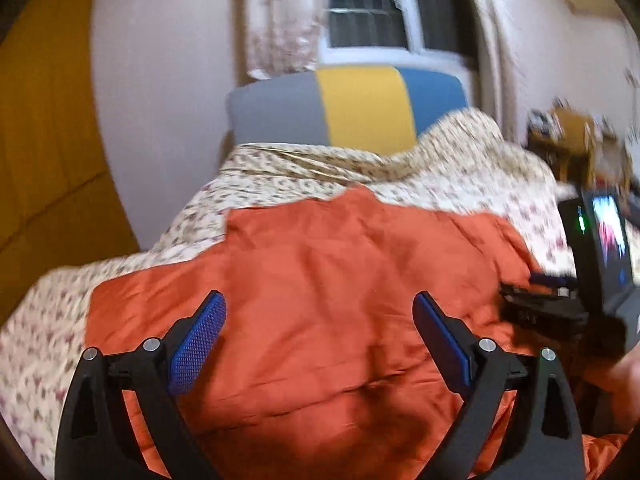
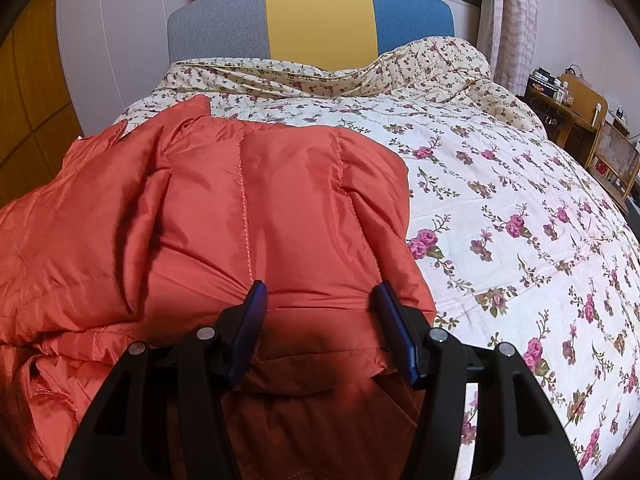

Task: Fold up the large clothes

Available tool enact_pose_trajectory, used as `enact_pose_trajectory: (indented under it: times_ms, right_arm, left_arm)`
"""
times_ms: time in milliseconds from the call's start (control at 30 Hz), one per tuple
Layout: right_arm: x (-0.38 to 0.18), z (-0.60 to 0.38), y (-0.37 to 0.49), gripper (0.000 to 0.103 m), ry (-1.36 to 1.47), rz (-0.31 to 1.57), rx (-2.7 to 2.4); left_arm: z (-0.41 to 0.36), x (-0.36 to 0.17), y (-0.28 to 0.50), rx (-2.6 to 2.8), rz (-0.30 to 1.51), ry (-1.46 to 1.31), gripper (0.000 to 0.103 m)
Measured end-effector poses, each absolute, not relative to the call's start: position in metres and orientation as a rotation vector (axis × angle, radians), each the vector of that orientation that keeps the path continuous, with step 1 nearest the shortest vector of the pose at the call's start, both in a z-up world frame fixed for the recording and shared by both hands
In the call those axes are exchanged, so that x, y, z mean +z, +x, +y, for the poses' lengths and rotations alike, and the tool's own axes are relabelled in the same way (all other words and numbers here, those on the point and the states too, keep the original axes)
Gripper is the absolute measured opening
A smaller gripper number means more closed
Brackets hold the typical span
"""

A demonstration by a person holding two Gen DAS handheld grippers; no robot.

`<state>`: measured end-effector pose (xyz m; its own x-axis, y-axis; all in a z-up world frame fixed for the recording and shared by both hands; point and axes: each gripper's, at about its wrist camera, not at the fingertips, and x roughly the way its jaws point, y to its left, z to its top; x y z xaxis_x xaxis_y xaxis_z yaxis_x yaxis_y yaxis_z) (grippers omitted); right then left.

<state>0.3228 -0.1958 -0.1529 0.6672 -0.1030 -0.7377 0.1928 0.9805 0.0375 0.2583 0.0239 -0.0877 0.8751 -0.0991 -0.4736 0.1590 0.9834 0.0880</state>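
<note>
Orange padded jacket (image 2: 248,208) lies spread on a floral quilt (image 2: 500,208) that covers the bed, toward the quilt's left side in the right wrist view, its stitched seams running away from the camera. No label or brand shows on the fabric. The right gripper (image 2: 320,300) pinches a bunched fold of the jacket's near edge, blue pads pressed into the cloth on both sides. The left gripper (image 1: 320,320) hovers over the jacket with its jaws spread wide and nothing between them. At the right edge of the left wrist view sits the other gripper's body with a lit screen (image 1: 608,236); its markings are too blurred to read. Behind the bed stands a grey, yellow and blue headboard (image 2: 316,16).
</note>
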Motion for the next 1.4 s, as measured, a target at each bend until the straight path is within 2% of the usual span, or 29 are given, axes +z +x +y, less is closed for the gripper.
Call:
enact_pose_trajectory:
  times_ms: [300, 333, 400, 433, 733, 767, 833, 867, 900, 1067, 1233, 1367, 1400]
  right_arm:
    - [-0.153, -0.197, 0.322, 0.057, 0.115, 0.824, -0.168]
    - [-0.153, -0.197, 0.322, 0.057, 0.115, 0.823, -0.168]
    - [-0.153, -0.197, 0.322, 0.057, 0.115, 0.823, -0.168]
    - [-0.153, -0.197, 0.322, 0.057, 0.115, 0.824, -0.168]
    - [-0.153, -0.198, 0.321, 0.058, 0.117, 0.823, -0.167]
    - [-0.153, -0.199, 0.321, 0.059, 0.121, 0.825, -0.163]
    - [-0.152, -0.2, 0.322, 0.065, 0.137, 0.827, -0.149]
    - [-0.151, -0.202, 0.321, 0.079, 0.156, 0.825, -0.131]
    - [-0.146, -0.205, 0.319, 0.084, 0.177, 0.817, -0.109]
    - [-0.095, -0.19, 0.299, 0.083, 0.093, 0.64, -0.012]
    - [-0.058, -0.137, 0.326, 0.082, 0.039, 0.592, 0.165]
    - [-0.074, -0.099, 0.37, 0.061, -0.023, 0.691, 0.23]
    - [-0.081, -0.096, 0.376, 0.059, -0.027, 0.711, 0.223]
  left_arm:
    - [0.129, -0.086, 0.286, 0.238, 0.502, -0.065, 0.094]
    - [0.135, -0.089, 0.287, 0.27, 0.505, -0.076, 0.091]
    - [0.15, -0.101, 0.296, 0.286, 0.552, -0.128, 0.063]
    - [0.155, -0.105, 0.298, 0.279, 0.578, -0.137, 0.059]
    - [0.122, -0.143, 0.335, 0.237, 0.692, 0.034, 0.058]
    - [0.125, -0.142, 0.334, 0.233, 0.692, 0.021, 0.059]
    - [0.131, -0.138, 0.327, 0.224, 0.683, -0.005, 0.072]
    - [0.134, -0.135, 0.323, 0.222, 0.674, -0.017, 0.086]
    - [0.138, -0.128, 0.312, 0.209, 0.642, -0.04, 0.094]
    - [0.143, -0.106, 0.279, 0.184, 0.538, -0.068, 0.094]
    - [0.141, -0.102, 0.294, 0.226, 0.565, -0.055, 0.094]
    - [0.127, -0.116, 0.325, 0.228, 0.634, 0.043, 0.094]
    - [0.125, -0.12, 0.331, 0.228, 0.642, 0.065, 0.094]
